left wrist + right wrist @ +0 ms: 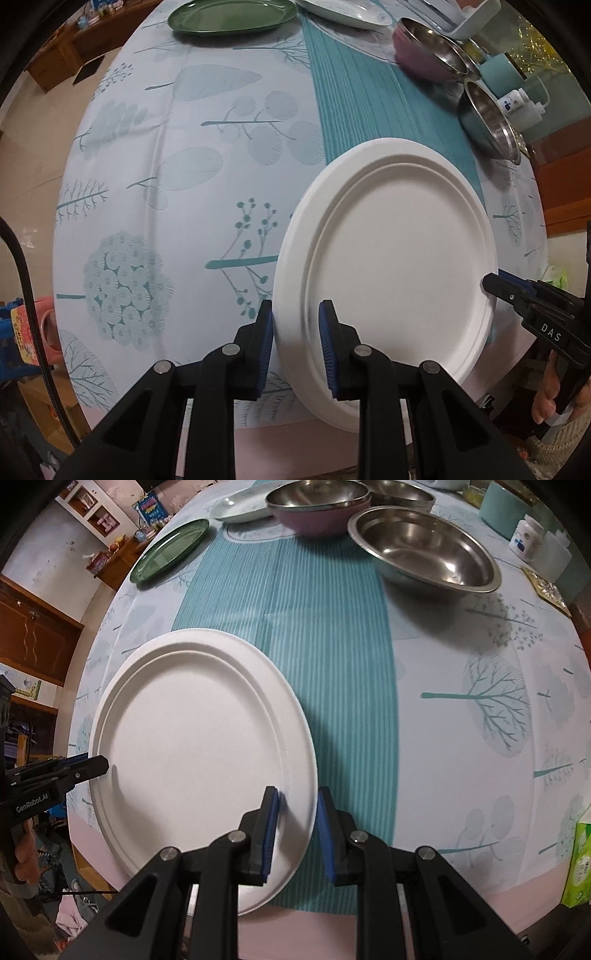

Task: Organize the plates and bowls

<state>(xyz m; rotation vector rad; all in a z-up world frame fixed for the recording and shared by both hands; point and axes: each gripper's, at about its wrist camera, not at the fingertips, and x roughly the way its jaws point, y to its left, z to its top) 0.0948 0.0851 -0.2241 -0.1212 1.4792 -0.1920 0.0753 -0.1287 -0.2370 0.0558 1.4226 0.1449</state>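
A white paper plate lies near the table's front edge, partly on the teal runner; it also shows in the right wrist view. My left gripper straddles its left rim, jaws a little apart around the rim. My right gripper straddles its right rim the same way; its tip shows in the left wrist view. A green plate, a white patterned plate, a purple bowl with steel bowls nested in it and a steel bowl sit farther back.
A white bottle, a teal container and a white rack stand at the back right. A green tissue pack is at the right front edge. The tablecloth has a leaf print.
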